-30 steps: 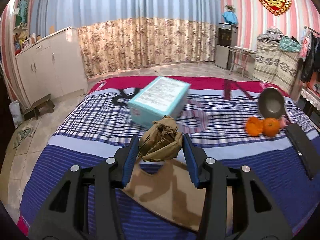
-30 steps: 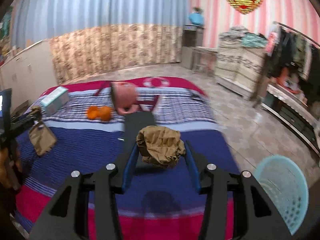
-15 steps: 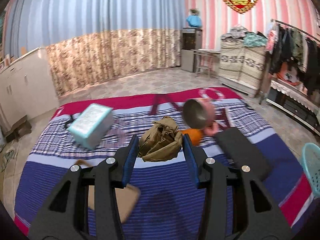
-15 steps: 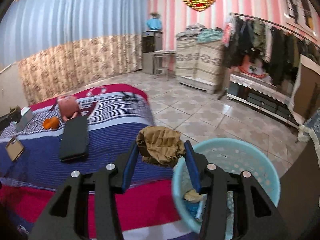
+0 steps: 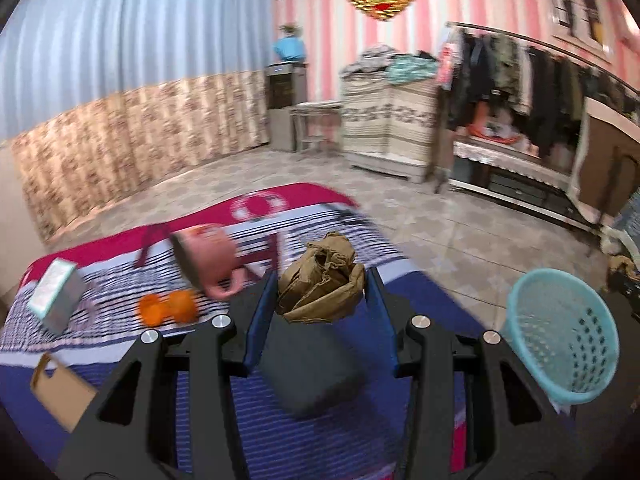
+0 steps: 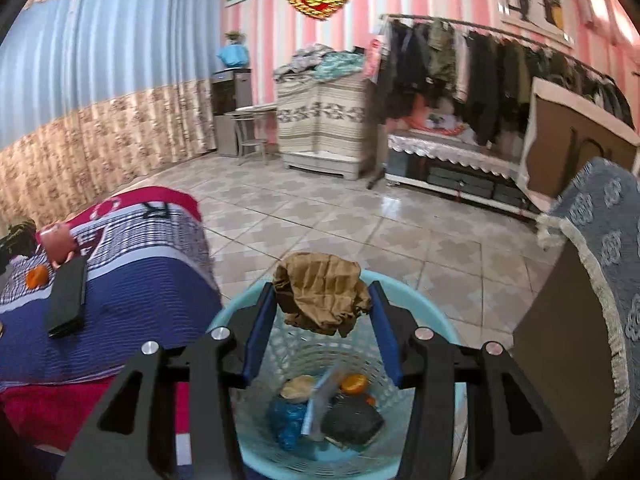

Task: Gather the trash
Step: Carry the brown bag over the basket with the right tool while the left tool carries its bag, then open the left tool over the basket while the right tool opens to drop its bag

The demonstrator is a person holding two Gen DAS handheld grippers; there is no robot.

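Observation:
My left gripper is shut on a crumpled brown paper wad and holds it above the striped bed. The light-blue trash basket stands on the floor to its right. My right gripper is shut on another crumpled brown paper wad, directly over the basket. Several pieces of trash lie in the basket's bottom.
On the bed lie a black case, a pink mug, two oranges, a teal box and a flat brown cardboard piece. A covered cabinet stands right of the basket. A clothes rack lines the far wall.
Both grippers swung right with their paper wads. The right one moved from above the bed to over the basket. The left one moved along the bed until the basket came into view.

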